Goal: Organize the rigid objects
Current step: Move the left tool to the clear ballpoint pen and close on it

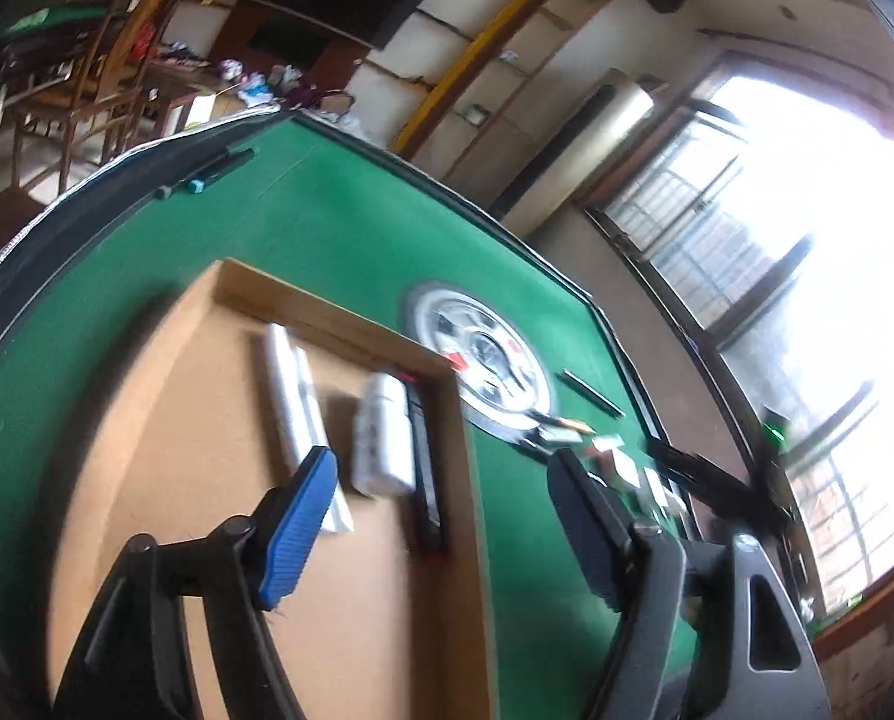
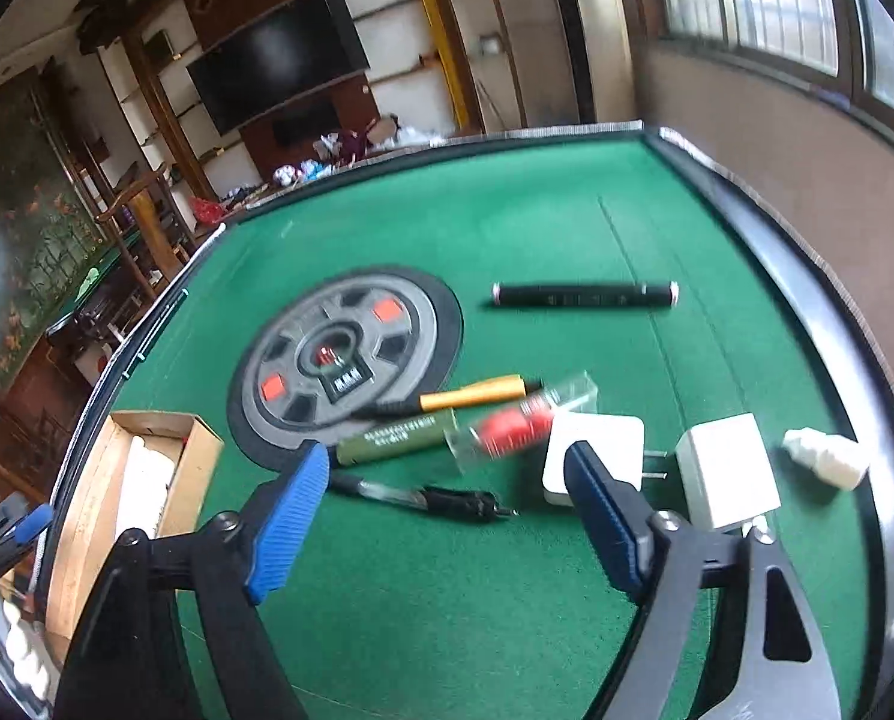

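While the left gripper [image 1: 441,516] hangs wide and empty over the cardboard box [image 1: 351,318], its white bottle [image 1: 381,438] could be knocked. In the right view, the right gripper [image 2: 447,510] gapes empty above the pen [image 2: 423,495]; neighbouring chargers [image 2: 726,471] risk being nudged.

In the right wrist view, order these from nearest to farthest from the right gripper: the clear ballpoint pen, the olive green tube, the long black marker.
1. Clear ballpoint pen, lying just beyond the right gripper.
2. Olive green tube, behind it, toward the left.
3. Long black marker, far back, toward the right.
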The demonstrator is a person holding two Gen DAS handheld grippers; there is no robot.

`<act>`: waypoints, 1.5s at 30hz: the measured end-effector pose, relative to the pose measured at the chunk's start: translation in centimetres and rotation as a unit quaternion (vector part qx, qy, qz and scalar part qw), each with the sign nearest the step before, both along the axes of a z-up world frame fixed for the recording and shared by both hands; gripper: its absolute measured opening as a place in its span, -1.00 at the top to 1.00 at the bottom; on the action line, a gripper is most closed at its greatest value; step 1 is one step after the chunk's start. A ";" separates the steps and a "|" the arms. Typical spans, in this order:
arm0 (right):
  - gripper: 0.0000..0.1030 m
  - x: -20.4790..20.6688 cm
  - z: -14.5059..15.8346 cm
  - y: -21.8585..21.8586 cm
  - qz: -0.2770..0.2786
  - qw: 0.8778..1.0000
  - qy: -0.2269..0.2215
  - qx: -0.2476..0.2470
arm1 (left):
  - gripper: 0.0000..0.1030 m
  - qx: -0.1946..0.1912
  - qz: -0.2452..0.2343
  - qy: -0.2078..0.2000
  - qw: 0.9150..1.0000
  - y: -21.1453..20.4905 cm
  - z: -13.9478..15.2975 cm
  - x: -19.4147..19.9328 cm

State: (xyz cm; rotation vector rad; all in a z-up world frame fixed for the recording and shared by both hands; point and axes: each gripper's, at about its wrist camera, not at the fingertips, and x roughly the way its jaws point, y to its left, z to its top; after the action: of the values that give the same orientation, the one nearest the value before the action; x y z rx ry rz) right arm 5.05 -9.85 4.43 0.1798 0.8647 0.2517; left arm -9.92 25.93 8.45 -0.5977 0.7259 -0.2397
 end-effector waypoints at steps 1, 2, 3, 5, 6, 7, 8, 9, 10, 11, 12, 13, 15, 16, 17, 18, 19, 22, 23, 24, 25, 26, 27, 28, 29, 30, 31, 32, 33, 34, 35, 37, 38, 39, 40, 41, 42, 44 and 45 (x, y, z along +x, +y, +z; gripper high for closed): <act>-0.38 0.5 -0.7 0.0 0.006 1.000 0.010 0.006 | -0.51 -0.002 -0.014 -0.004 1.000 -1.3 0.3 -0.7; -0.28 1.2 -1.5 0.2 0.014 1.000 0.021 0.011 | -0.51 -0.007 -0.028 -0.006 1.000 -2.4 0.4 -1.3; -0.15 1.6 -2.0 0.3 0.021 0.999 0.028 0.014 | -0.51 -0.008 -0.038 -0.005 0.999 -3.3 0.5 -1.8; 0.00 2.1 -3.3 0.9 0.035 0.999 0.038 0.013 | -0.51 -0.006 -0.057 0.000 0.998 -5.4 0.4 -2.5; 0.03 2.6 -3.8 1.7 0.042 0.998 0.041 0.008 | -0.51 0.001 -0.068 0.004 0.998 -6.3 0.3 -2.7; 0.03 2.8 -4.1 2.2 0.048 0.998 0.042 0.003 | -0.51 0.007 -0.076 0.005 0.997 -7.0 0.2 -2.8; 0.05 2.9 -4.3 2.4 0.053 0.998 0.044 0.000 | -0.51 0.016 -0.084 0.006 0.996 -7.9 0.2 -2.9; 0.10 2.8 -4.6 2.8 0.058 0.997 0.048 -0.002 | -0.51 0.022 -0.087 0.006 0.996 -8.5 0.2 -3.0; 0.17 2.9 -5.1 2.9 0.064 0.997 0.054 0.001 | -0.51 0.030 -0.090 0.008 0.995 -9.0 0.3 -3.0; 0.34 2.9 -5.4 3.3 0.072 0.995 0.063 0.008 | -0.51 0.032 -0.092 0.008 0.995 -9.4 0.4 -3.3; 0.44 2.7 -5.8 3.5 0.081 0.994 0.072 0.015 | -0.51 0.033 -0.094 0.008 0.995 -9.7 0.4 -3.3; 0.48 2.1 -5.9 3.7 0.091 0.993 0.074 0.018 | -0.51 0.034 -0.094 0.010 0.995 -9.9 0.4 -3.2; 0.65 0.9 -6.1 4.1 0.118 0.989 0.084 0.027 | -0.51 0.037 -0.094 0.013 0.995 -10.4 0.4 -3.1; 0.68 0.2 -6.2 4.4 0.134 0.987 0.088 0.032 | -0.51 0.040 -0.093 0.015 0.995 -10.5 0.2 -2.8; 0.68 -0.4 -6.3 4.6 0.149 0.984 0.091 0.038 | -0.51 0.042 -0.094 0.018 0.995 -10.8 0.1 -2.7; 0.68 -1.2 -6.3 4.8 0.167 0.980 0.095 0.048 | -0.51 0.044 -0.095 0.019 0.994 -11.0 0.0 -2.8; 0.68 -2.0 -6.3 4.9 0.186 0.975 0.101 0.060 | -0.51 0.045 -0.097 0.020 0.994 -11.1 -0.2 -2.8; 0.68 -3.7 -5.3 3.6 0.197 0.974 0.087 0.073 | -0.51 0.058 -0.104 0.022 0.993 -12.1 -0.3 -2.9; 0.66 -4.1 -4.5 2.6 0.186 0.977 0.069 0.075 | -0.51 0.064 -0.108 0.022 0.992 -12.5 -0.3 -2.9; 0.60 -4.3 -3.9 1.7 0.174 0.981 0.052 0.070 | -0.51 0.069 -0.110 0.022 0.991 -13.0 -0.2 -2.9; 0.55 -4.5 -3.1 0.5 0.151 0.986 0.028 0.061 | -0.51 0.074 -0.113 0.024 0.991 -13.4 -0.3 -2.8; 0.41 -4.7 -2.3 -0.7 0.127 0.990 0.006 0.054 | -0.51 0.078 -0.115 0.026 0.990 -14.0 -0.3 -2.6; 0.25 -4.7 -1.6 -2.4 0.097 0.994 -0.017 0.056 | -0.51 0.081 -0.117 0.029 0.989 -14.5 -0.4 -2.4; 0.18 -4.7 -1.0 -3.9 0.071 0.995 -0.033 0.062 | -0.51 0.086 -0.119 0.032 0.989 -15.1 -0.4 -2.0; 0.11 -4.6 -0.6 -5.5 0.041 0.996 -0.048 0.066 | -0.51 0.092 -0.120 0.033 0.988 -15.8 -0.5 -1.7; 0.11 -4.4 -0.5 -6.9 0.018 0.996 -0.059 0.069 | -0.51 0.100 -0.122 0.034 0.987 -16.6 -0.6 -1.0; 0.11 -4.1 -0.5 -8.1 0.000 0.995 -0.066 0.074 | -0.51 0.109 -0.121 0.039 0.986 -17.4 -0.9 -0.2; 0.11 -3.8 -0.7 -9.3 -0.019 0.994 -0.071 0.085 | -0.51 0.116 -0.119 0.048 0.985 -17.9 -1.3 0.6; 0.11 -3.2 -0.9 -10.5 -0.032 0.992 -0.073 0.098 | -0.51 0.119 -0.116 0.060 0.984 -18.6 -1.9 1.7; 0.11 -3.0 -1.3 -11.3 -0.041 0.990 -0.074 0.113 | -0.51 0.119 -0.118 0.068 0.984 -19.3 -2.5 2.8; 0.11 -3.0 -2.0 -12.1 -0.050 0.988 -0.073 0.125 | -0.51 0.122 -0.118 0.074 0.983 -19.8 -3.0 3.8; 0.11 -2.2 -3.0 -12.5 -0.062 0.990 -0.052 0.113 | -0.51 0.145 -0.105 0.092 0.980 -21.1 -4.4 6.2; 0.11 -2.1 -3.1 -12.7 -0.063 0.990 -0.050 0.112 | -0.51 0.151 -0.103 0.095 0.979 -21.5 -4.9 7.2; 0.11 -2.2 -3.0 -13.1 -0.066 0.989 -0.055 0.119 | -0.51 0.158 -0.102 0.099 0.977 -22.2 -5.6 8.4; 0.10 -2.2 -2.9 -13.3 -0.070 0.988 -0.059 0.124 | -0.50 0.170 -0.098 0.106 0.975 -22.8 -6.2 9.5; 0.07 -2.3 -2.8 -13.6 -0.075 0.987 -0.062 0.126 | -0.50 0.180 -0.093 0.111 0.973 -23.2 -6.7 10.3; 0.05 -2.4 -2.7 -13.7 -0.078 0.987 -0.064 0.128 | -0.49 0.189 -0.091 0.111 0.971 -23.7 -7.0 11.0; 0.04 -2.3 -2.7 -14.0 -0.081 0.985 -0.066 0.135 | 0.03 0.239 -0.083 0.092 0.963 -24.7 -7.0 11.8; 0.03 -2.4 -2.6 -14.3 -0.085 0.984 -0.067 0.139 | 0.46 0.261 -0.079 0.088 0.958 -25.1 -7.1 11.9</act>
State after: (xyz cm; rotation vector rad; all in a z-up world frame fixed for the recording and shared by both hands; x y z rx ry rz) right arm 2.70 -24.10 1.79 0.4897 0.6734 0.2221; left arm 1.96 0.88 1.32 -0.0560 0.9688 -0.1338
